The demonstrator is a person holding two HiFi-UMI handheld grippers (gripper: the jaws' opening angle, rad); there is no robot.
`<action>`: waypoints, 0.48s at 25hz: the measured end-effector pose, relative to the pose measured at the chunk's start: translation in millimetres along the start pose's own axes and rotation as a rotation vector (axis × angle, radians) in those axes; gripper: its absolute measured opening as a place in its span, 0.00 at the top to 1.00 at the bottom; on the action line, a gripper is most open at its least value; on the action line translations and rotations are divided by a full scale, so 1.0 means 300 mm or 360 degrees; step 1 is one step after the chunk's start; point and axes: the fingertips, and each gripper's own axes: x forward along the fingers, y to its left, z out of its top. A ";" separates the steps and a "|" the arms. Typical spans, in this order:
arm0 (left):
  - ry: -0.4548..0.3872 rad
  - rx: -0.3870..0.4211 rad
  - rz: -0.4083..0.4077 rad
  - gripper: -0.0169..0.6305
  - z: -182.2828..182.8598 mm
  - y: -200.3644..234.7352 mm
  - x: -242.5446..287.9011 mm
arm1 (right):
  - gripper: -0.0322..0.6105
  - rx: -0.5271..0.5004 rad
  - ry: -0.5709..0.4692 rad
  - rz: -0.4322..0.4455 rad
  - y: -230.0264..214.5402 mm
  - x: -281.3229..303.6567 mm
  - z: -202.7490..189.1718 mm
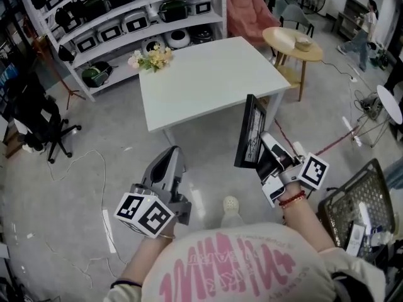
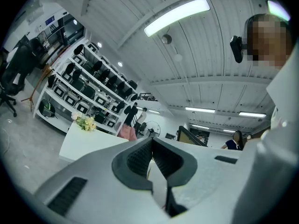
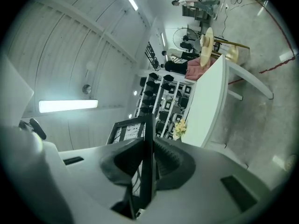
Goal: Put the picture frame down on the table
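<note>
The black picture frame (image 1: 250, 131) stands on edge in the air, short of the white table's (image 1: 208, 74) near right corner. My right gripper (image 1: 263, 145) is shut on its lower edge. In the right gripper view the frame (image 3: 127, 130) is clamped upright between the two dark pads, with the table (image 3: 208, 106) beyond it. My left gripper (image 1: 172, 153) hangs lower left over the floor, apart from the frame, jaws together and holding nothing. In the left gripper view its tips (image 2: 152, 146) meet; the table (image 2: 88, 141) and the frame (image 2: 189, 136) show beyond.
Flowers (image 1: 151, 58) lie at the table's far left corner. A round wooden side table (image 1: 293, 43) with a bowl stands right of it. Shelves of appliances (image 1: 126, 17), a pink armchair (image 1: 249, 11), a black office chair (image 1: 38, 115), a wire basket (image 1: 359, 209) and floor cables surround.
</note>
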 end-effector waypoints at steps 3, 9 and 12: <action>-0.0027 0.0011 0.0033 0.97 0.022 0.035 0.093 | 0.83 0.0010 0.0024 0.0003 -0.046 0.080 0.071; -0.0069 0.0037 0.0108 0.97 0.077 0.085 0.298 | 0.83 0.0021 0.0094 0.0072 -0.078 0.258 0.236; -0.0104 0.0038 0.0121 0.97 0.109 0.105 0.398 | 0.83 0.0013 0.0128 0.0108 -0.090 0.347 0.316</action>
